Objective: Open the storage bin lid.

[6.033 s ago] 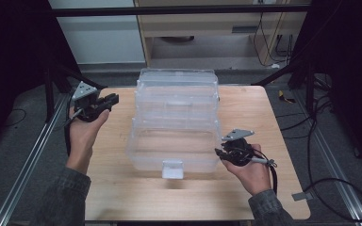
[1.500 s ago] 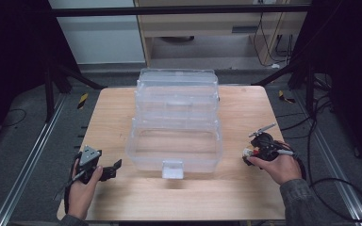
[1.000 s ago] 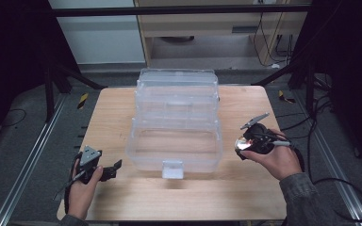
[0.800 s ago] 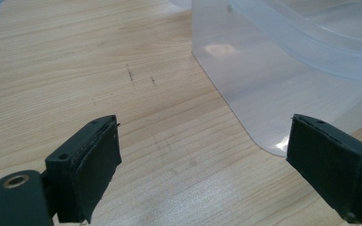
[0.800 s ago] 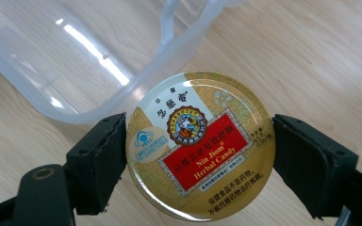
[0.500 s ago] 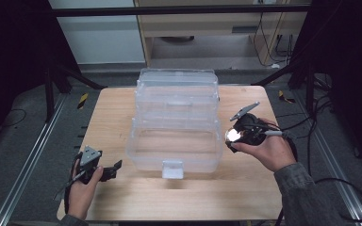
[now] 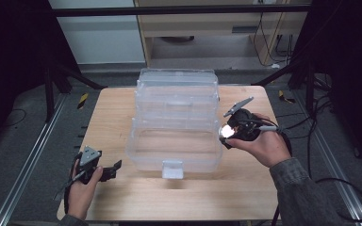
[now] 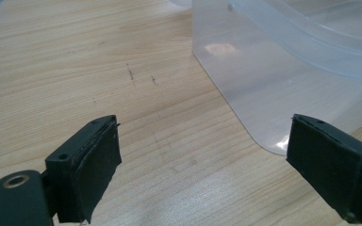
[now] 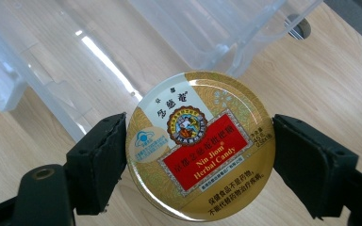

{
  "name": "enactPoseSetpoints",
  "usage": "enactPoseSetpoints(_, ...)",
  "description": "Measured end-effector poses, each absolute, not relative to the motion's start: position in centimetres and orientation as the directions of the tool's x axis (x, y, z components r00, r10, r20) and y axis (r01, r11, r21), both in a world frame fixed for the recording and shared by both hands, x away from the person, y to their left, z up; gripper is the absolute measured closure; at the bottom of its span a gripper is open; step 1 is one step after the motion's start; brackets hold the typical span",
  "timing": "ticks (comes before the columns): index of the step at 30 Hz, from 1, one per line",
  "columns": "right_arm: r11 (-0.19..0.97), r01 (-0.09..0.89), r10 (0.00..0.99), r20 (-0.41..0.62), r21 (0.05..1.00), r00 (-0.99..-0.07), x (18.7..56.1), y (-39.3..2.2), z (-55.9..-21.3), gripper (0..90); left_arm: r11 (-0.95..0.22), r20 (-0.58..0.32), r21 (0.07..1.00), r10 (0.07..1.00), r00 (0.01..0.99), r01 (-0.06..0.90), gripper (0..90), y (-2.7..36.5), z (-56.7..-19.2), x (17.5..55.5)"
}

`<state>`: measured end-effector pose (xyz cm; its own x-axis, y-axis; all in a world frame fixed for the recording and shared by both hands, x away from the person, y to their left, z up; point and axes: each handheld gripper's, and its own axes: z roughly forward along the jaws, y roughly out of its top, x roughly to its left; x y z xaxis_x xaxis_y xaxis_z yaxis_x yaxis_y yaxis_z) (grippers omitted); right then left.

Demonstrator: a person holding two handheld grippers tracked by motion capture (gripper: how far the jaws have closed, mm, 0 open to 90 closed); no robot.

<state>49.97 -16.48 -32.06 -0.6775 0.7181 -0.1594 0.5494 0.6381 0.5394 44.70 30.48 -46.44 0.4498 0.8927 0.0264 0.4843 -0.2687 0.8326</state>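
In the high view, a clear plastic tiered storage box (image 7: 176,122) stands open in the middle of the wooden tabletop (image 7: 108,113), its trays stepped back toward the far edge and a white latch at its near wall. The right tool (image 7: 227,134) is held in the person's right hand (image 7: 264,146) just beside the box's right wall, above the tabletop, with a bright round candy tin (image 7: 226,132) showing at its tip. The left tool (image 7: 115,167) rests low at the near left of the tabletop, well apart from the box's near left corner, held in the left hand (image 7: 82,188); its jaws point toward the box.

In the left gripper view, the left tool (image 8: 202,155) stands wide open with nothing between its two black pads. Bare wood grain lies beneath the gap, and the rounded corner of the clear box (image 8: 273,80) sits ahead and to the right, not touching either pad.

In the right gripper view, the right tool (image 9: 198,160) grips the round gold candy tin (image 9: 200,143) by its rim, one pad pressed on each side. The lid faces the camera, with a red label reading "Nin Jiom Herbal Candy" and a small round emblem above it. Behind the tin are the clear walls of the box (image 9: 207,28) and the tabletop (image 9: 330,89).
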Motion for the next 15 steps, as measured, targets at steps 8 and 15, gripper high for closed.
enactPoseSetpoints(8, 0.667, 0.519, 0.689, -0.176, 0.535, -0.703, 50.2, -15.2, -31.3, 20.8, -0.269, 0.025, 0.831, 0.892, 0.45, 0.487, 9.2, 30.4, -46.5, 44.7)
enactPoseSetpoints(15, 0.683, 0.503, 0.67, -0.179, 0.53, -0.72, 50.3, -14.2, -31.2, 20.8, -0.268, 0.025, 0.831, 0.893, 0.449, 0.488, 9.2, 30.5, -46.5, 44.7)
